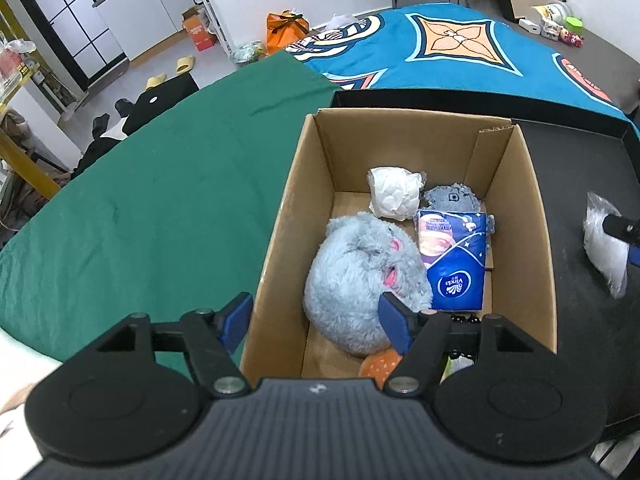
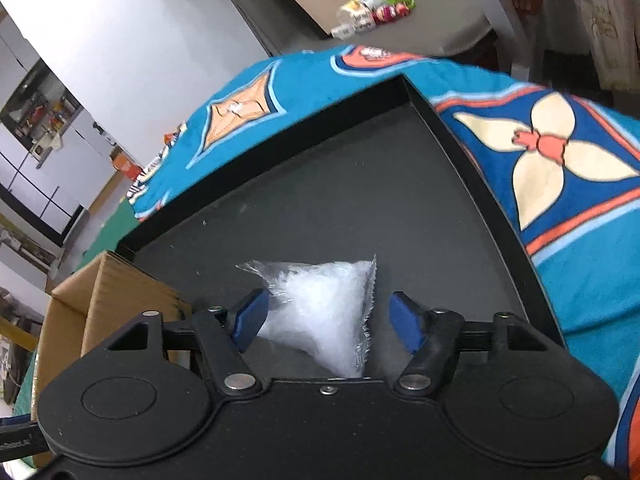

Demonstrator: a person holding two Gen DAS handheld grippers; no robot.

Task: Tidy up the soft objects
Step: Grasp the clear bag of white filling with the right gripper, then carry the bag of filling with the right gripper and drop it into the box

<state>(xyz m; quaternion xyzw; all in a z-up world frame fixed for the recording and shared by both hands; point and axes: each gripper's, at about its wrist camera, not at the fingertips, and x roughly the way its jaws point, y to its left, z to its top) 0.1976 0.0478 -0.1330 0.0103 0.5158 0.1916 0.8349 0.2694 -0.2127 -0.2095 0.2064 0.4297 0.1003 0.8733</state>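
Observation:
A cardboard box (image 1: 288, 216) stands open on the table. Inside it lie a grey-blue plush toy (image 1: 352, 280), a blue tissue pack (image 1: 456, 264), a crumpled white wad (image 1: 394, 192), a grey cloth piece (image 1: 452, 198) and an orange item (image 1: 380, 366) at the near end. My left gripper (image 1: 316, 322) is open and straddles the box's left wall, one finger outside and one over the plush. On the black tray (image 2: 360, 200) lies a clear bag of white filling (image 2: 320, 308). My right gripper (image 2: 329, 318) is open around the bag; the left pad is at its edge and the right pad stands apart from it.
A green cloth (image 1: 140, 200) covers the table left of the box. A blue patterned blanket (image 1: 460, 48) lies beyond the tray, whose raised rim (image 2: 460, 136) borders it. Small bottles and toys (image 1: 556, 24) sit at the far right. Slippers and bags are on the floor.

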